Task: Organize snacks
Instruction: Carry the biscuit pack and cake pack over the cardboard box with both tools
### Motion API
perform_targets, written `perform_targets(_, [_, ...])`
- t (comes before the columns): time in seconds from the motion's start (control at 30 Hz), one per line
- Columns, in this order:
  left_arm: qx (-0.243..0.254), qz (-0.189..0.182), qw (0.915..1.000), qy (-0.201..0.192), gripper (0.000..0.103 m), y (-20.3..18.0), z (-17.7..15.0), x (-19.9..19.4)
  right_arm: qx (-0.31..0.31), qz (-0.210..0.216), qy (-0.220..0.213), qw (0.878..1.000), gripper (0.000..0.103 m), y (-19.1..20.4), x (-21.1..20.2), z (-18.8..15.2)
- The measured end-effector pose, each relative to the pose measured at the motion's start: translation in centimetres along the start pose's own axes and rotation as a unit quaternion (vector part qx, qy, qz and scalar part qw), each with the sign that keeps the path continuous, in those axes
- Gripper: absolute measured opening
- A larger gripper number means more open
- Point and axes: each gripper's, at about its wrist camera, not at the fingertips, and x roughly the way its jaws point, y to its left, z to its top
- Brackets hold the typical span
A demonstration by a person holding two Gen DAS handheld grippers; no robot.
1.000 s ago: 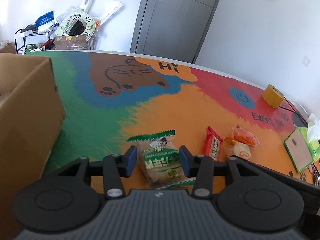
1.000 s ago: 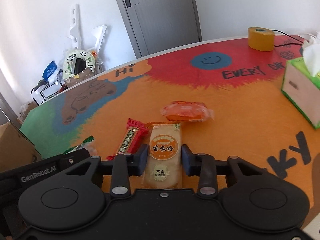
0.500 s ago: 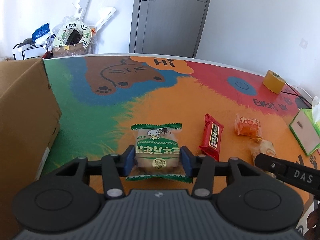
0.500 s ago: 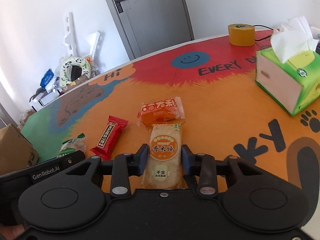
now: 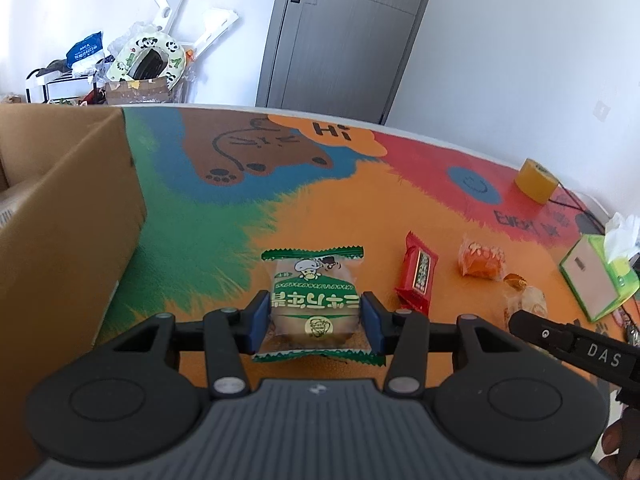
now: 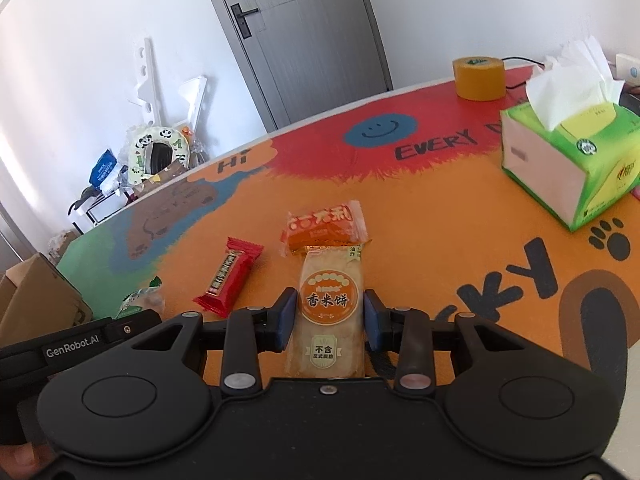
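My left gripper (image 5: 314, 316) is shut on a green snack packet (image 5: 314, 280), which hangs a little above the colourful mat. My right gripper (image 6: 330, 316) is shut on a pale rice cracker packet (image 6: 330, 300) with an orange round label, gripped by its long sides. On the mat between the two lie a red snack bar (image 6: 230, 276) and an orange packet (image 6: 324, 226). In the left wrist view the red snack bar (image 5: 418, 274) and the orange packet (image 5: 480, 260) lie to the right of my fingers. An open cardboard box (image 5: 60, 220) stands close on the left.
A green tissue box (image 6: 572, 164) stands at the right of the mat, with a yellow tape roll (image 6: 478, 74) and a cable behind it. Beyond the table's far edge are a grey door and a cluttered shelf (image 5: 80, 76).
The left gripper's pads closed on the green packet and lifted it off the mat. The right gripper, still holding the rice cracker packet, rose and drifted toward the tissue box.
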Motion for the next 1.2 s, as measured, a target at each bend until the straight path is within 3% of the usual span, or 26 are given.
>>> perform_targets(0.53, [0.003,-0.005,0.9973,-0.074,0.047,1.1,2.1,-6.9,-0.018,0.056,-0.045,0.997,0.036,3.7,-3.4,1.5])
perform_targets(1.2, [-0.034,0.039,0.9913,-0.121,0.047,7.0,2.5,-13.1,-0.058,0.145,-0.06,0.986,0.036,10.6,-5.1,1.6])
